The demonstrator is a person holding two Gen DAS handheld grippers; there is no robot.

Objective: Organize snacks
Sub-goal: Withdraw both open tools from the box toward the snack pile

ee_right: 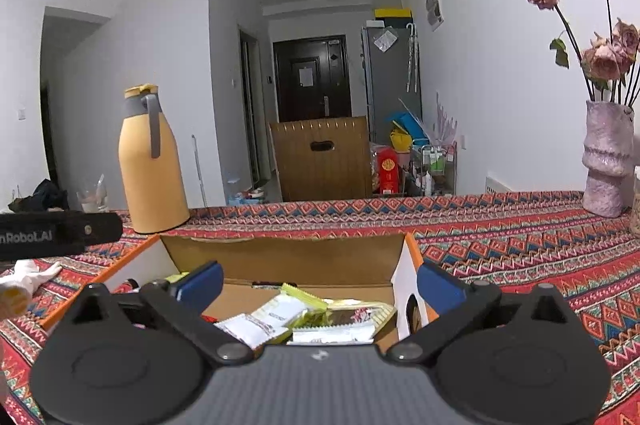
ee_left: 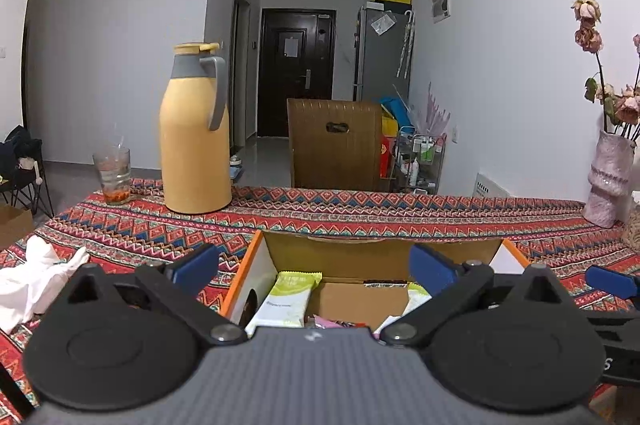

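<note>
Several snacks [ee_right: 280, 317] already lie in the box [ee_left: 352, 257] on the table [ee_left: 360, 217], both the left gripper [ee_left: 314, 267] and right gripper [ee_right: 320, 285] hang released and empty above it, so sorting looks nearly finished.

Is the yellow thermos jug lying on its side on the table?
No, the yellow thermos jug stands upright on the patterned tablecloth, next to a glass.
</note>
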